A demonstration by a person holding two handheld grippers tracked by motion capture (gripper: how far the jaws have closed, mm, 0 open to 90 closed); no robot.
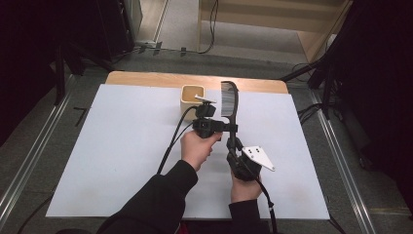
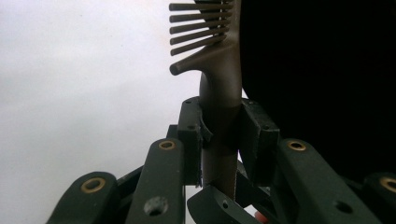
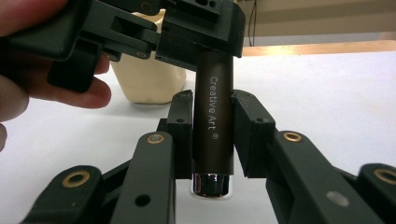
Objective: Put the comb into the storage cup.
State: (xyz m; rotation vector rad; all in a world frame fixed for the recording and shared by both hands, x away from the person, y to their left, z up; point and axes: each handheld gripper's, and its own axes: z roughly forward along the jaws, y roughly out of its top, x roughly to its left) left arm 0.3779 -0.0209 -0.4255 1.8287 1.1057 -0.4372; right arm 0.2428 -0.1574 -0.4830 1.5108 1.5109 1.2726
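A dark brown comb (image 1: 229, 100) stands upright above the white table sheet (image 1: 112, 146), teeth facing left, and both grippers hold its handle. My left gripper (image 1: 227, 127) comes in from the left and is shut on the handle just below the teeth. In the left gripper view its pads (image 2: 190, 135) press the comb's neck (image 2: 219, 93). My right gripper (image 1: 233, 146) grips lower down from below. In the right gripper view it (image 3: 213, 135) is shut on the handle (image 3: 213, 107), printed "Creative Art", with a chrome end cap (image 3: 211, 185) below.
A cream cup (image 1: 191, 101) stands at the back of the sheet, just left of the comb, and appears behind the left gripper as cup (image 3: 149, 79). The wooden table edge (image 1: 146, 78) runs behind it. Metal rails and cables flank the table.
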